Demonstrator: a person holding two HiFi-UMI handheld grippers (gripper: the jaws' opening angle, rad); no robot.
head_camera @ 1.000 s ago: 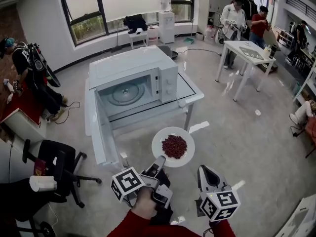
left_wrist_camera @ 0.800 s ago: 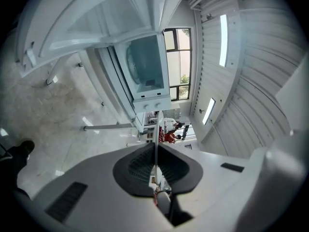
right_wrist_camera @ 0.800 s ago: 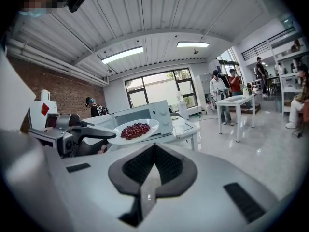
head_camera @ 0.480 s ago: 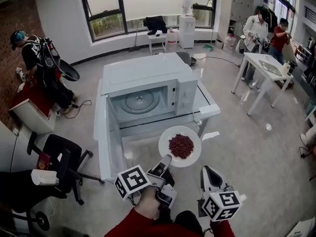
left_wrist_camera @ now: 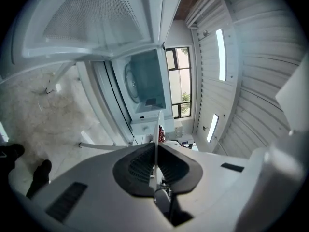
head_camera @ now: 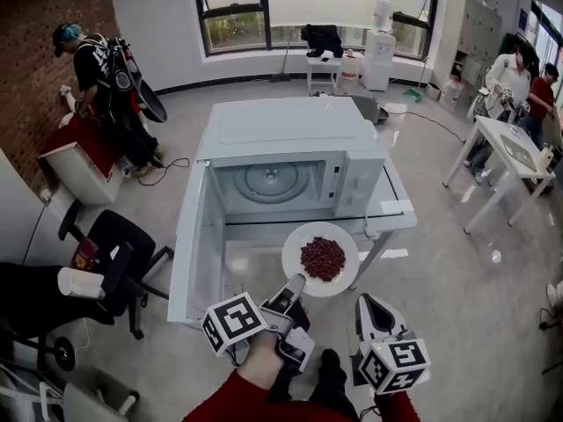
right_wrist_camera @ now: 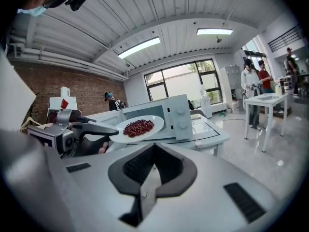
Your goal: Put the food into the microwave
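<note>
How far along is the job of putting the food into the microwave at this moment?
Done: the microwave door stands open, and the turntable is bare. In hand: the left gripper is shut on the rim of the plate of beans, held in front of the opening; the right gripper holds nothing. Left: set the plate on the turntable and let go.

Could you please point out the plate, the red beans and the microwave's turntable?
plate [head_camera: 293, 251]: head view, bare left rim.
red beans [head_camera: 323, 258]: head view, middle of the pile.
turntable [head_camera: 270, 181]: head view, its centre.
</note>
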